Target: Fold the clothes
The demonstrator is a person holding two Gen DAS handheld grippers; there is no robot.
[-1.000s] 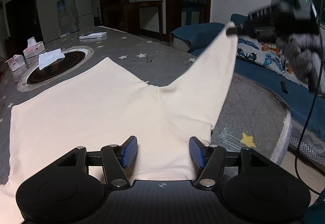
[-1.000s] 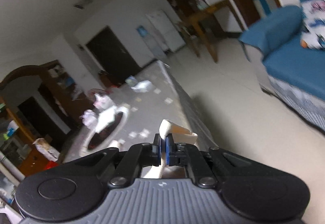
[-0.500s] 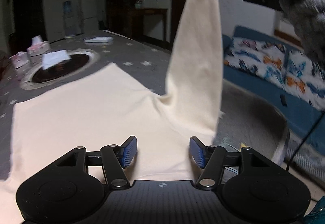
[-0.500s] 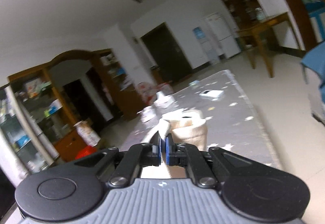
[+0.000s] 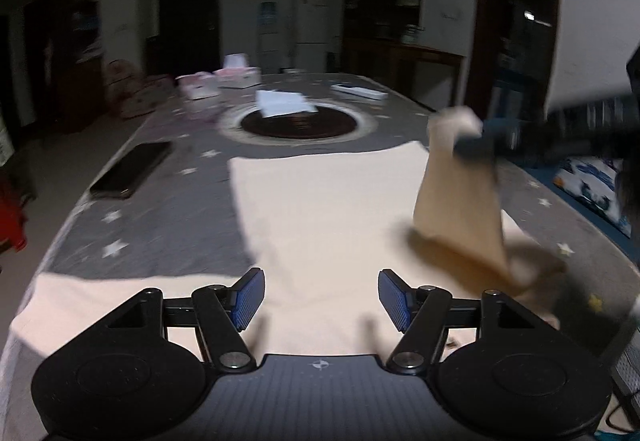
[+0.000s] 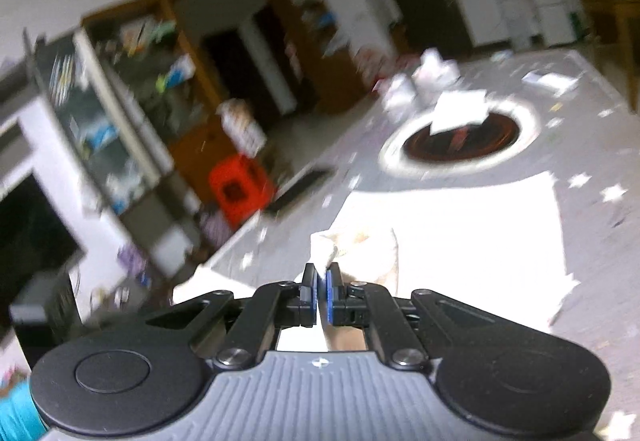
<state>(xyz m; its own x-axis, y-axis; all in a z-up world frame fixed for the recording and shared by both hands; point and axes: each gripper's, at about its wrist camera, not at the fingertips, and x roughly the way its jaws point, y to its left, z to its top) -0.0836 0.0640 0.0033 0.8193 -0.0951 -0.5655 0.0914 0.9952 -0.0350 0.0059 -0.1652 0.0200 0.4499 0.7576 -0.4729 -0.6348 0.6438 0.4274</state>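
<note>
Above the shirt, right hand-held gripper pinches its sleeve; blurred.

The left gripper is matte black: two round housings, angled linkage arms with silver screws, a ribbed grey centre plate bearing a small crosshair mark, and blue textured pads. The right gripper matches, its pads blue too

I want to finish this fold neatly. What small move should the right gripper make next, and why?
Probably lower the right gripper and lay its pinched sleeve flat on the cream cloth garment. The sleeve hangs above the garment's body, while the open left gripper holds nothing.
</note>
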